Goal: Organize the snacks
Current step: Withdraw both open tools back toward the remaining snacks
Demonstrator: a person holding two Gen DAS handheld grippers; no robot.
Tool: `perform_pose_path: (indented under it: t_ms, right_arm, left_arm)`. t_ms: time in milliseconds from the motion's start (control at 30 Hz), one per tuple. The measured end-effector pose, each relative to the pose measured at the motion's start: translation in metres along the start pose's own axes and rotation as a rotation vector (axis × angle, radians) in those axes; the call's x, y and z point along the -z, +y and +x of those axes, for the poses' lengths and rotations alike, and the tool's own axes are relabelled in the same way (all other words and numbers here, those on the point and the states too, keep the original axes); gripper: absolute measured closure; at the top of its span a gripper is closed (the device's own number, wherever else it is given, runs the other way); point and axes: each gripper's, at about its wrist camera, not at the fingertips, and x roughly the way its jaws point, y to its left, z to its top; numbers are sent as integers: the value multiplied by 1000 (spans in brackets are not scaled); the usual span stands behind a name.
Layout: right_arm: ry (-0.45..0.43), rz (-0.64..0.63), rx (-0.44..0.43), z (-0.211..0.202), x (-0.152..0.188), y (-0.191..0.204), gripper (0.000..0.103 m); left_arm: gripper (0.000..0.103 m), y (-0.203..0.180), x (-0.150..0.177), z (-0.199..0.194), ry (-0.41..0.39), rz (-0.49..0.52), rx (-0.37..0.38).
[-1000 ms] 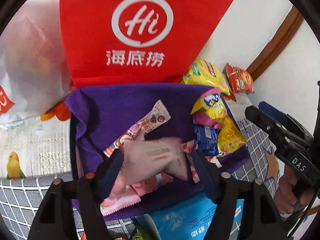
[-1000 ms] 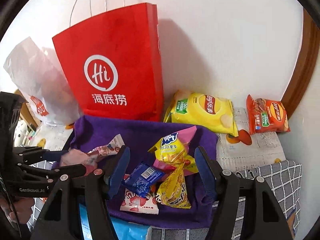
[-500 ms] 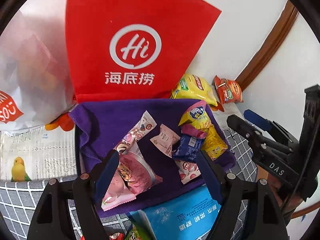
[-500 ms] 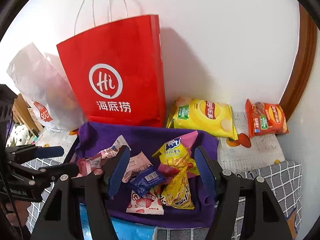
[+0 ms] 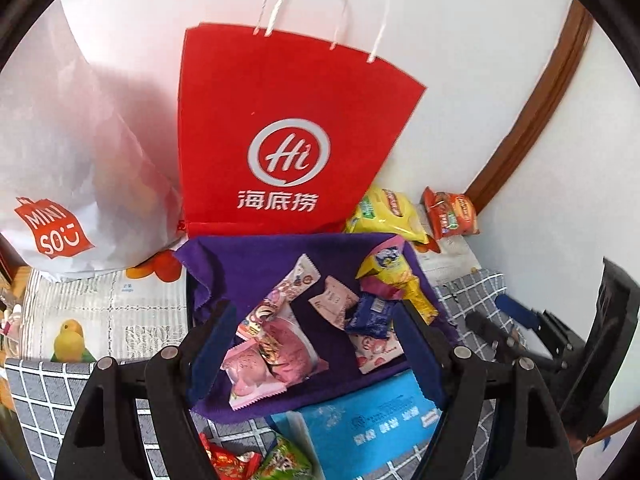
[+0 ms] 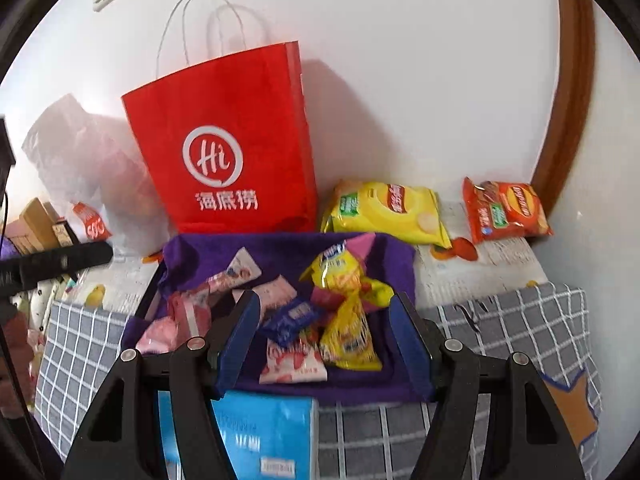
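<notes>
White wall, worktop point(image 6: 520, 320), purple-lined tray point(image 5: 248, 264) of snacks.
Both my hand-held grippers point(image 5: 316, 344) point(image 6: 324, 336) hang spread, empty; I'd next approach a loose packet squarely.

Both scenes were viewed from wrist cameras raised above the near edge of the purple cloth-lined tray point(image 5: 248, 264) point(image 6: 192, 252), facing the white wall. The left view was set nearer, looking down more steeply from the tray's left side; the right view was held lower and further right. The tray, the red paper carrier bag point(image 5: 288, 152) point(image 6: 224, 152) and the yellow crisp packet point(image 5: 384, 216) point(image 6: 384, 210) were shared by both.
</notes>
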Motion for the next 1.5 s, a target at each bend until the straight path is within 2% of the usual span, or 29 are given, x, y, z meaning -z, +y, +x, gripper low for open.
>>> perform_pose_path:
  t_ms: [233,333,533,667,833,1000,1100,1133,1167,1500]
  right_arm:
    - [14,-32,22,-35,25,3,36]
    - [26,-33,13,-47,33,2,36]
    - [3,-43,-13,-71,51,12,36]
    - [9,-45,-55,-74,62,29,36]
    - [33,-76,-110,-67,75,56,36]
    - [62,-144,-137,-53,91,94,43]
    - [77,-171,-157,-41,96,115,53]
    - [82,-181,-161,-36,97,122,61]
    - [89,-190,-164,-33,98,126,65]
    - [136,-194,-198,7,95,160,67]
  left_arm:
    - [25,-25,5,-26,-42,84,24]
    - [25,-29,7,-42,-67,88,1]
    - [25,-9,27,-67,-61,59,-73]
    - [25,14,48,-73,-28,14,-118]
    - [25,51,76,-76,8,-57,-181]
    - [25,85,105,-73,46,-109,-228]
    - [25,100,117,-68,67,-133,-238]
    - [25,105,120,-66,72,-141,-238]
    - [25,109,122,-64,77,-148,-237]
    - [25,126,136,-51,104,-171,-210]
